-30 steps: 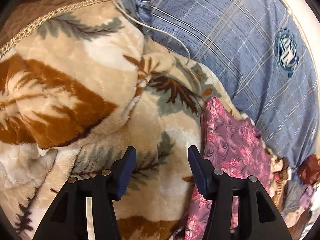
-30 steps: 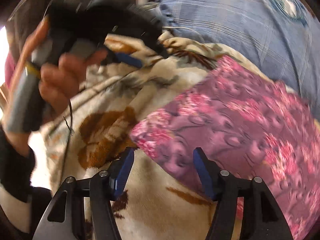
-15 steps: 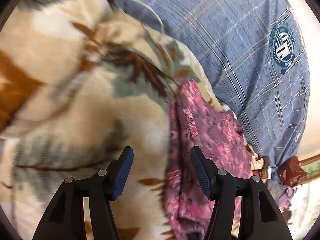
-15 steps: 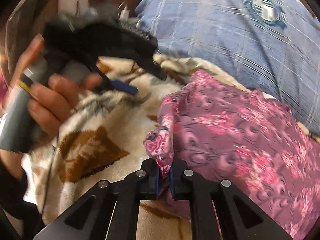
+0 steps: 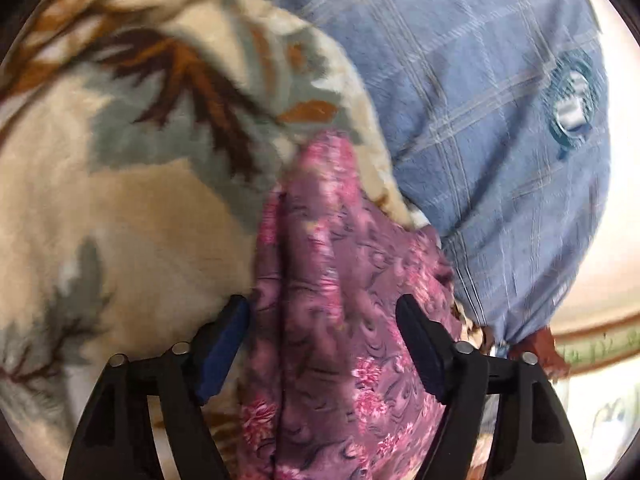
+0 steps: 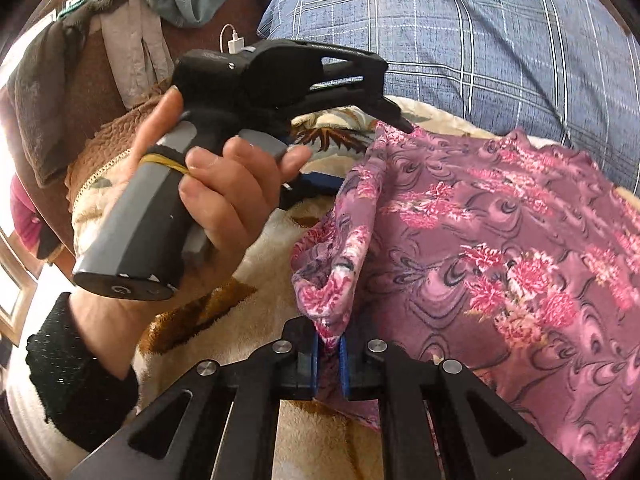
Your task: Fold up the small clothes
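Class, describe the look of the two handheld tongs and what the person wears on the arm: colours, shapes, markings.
Both tongs, right and left, have black triangular cut-out arms with silver rivets and blue pads. The left tool's grey handle carries a yellow rubber band and a power symbol on its base under a black body. A black knitted sleeve cuff covers the wrist.

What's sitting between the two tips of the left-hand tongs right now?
A raised fold of the pink floral garment runs up between the closing left tongs, shown in the left wrist view. The pads do not press it yet. The right tongs already pinch its edge.
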Motion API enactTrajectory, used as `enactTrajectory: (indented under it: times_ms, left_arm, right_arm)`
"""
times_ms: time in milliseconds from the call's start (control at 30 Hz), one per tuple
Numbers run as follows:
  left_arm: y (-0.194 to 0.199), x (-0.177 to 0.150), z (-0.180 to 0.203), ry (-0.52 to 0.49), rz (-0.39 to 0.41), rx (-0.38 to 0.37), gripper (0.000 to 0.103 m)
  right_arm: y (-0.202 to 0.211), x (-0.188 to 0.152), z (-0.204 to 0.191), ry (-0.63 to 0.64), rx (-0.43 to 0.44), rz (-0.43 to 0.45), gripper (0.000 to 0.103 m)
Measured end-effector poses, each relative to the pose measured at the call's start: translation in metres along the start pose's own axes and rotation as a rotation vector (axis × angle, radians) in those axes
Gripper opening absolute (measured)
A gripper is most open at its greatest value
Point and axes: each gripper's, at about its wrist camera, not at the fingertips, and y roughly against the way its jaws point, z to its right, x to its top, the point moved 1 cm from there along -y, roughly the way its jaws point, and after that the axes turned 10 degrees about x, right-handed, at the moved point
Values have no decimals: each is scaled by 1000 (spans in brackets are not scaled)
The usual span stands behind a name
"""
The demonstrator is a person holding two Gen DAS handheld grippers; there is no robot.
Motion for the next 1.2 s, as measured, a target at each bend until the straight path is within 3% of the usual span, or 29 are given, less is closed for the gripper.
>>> enactTrajectory:
  times_ms: [33,67,200,333,567,633,767,867,1000,1133,1200]
  left_arm:
    - [-6,0,2,-7,-23,-5,17]
    - [-13,0,1,-6,-40,13,15]
    - [-15,0,-1,18,-3,-17,12]
    - [4,-7,13,7,50,-138,12]
    - [19,-42,62,-113,92,-162,12]
    - [25,-56,81,-157,121,-121,12]
    - [5,-65,138,-200,64,-41,11]
    - [-23,-78,193,-325,59,110,11]
    - [-98,-101,245,-442,-28,287,12]
    - [-182,-125,264,-496,-194,494,12]
    - [-190,-131,277,-538,-173,565,12]
  right_arm:
    - [1,-1,0,-5,5,4,7]
    - [2,-2,0,-11,11,9,7]
    - [8,-4,10,-80,50,62,7]
    - [27,-5,21,-145,78,126,7]
    - [98,-19,46,-215,91,262,7]
    - [120,-33,58,-265,106,317,7]
    - [137,-48,87,-322,109,380,7]
    - [152,-57,112,-409,146,419,7]
    - [178,-66,137,-491,148,452,7]
    - [184,-86,169,-632,100,413,13]
    - [180,-96,181,-702,62,352,17]
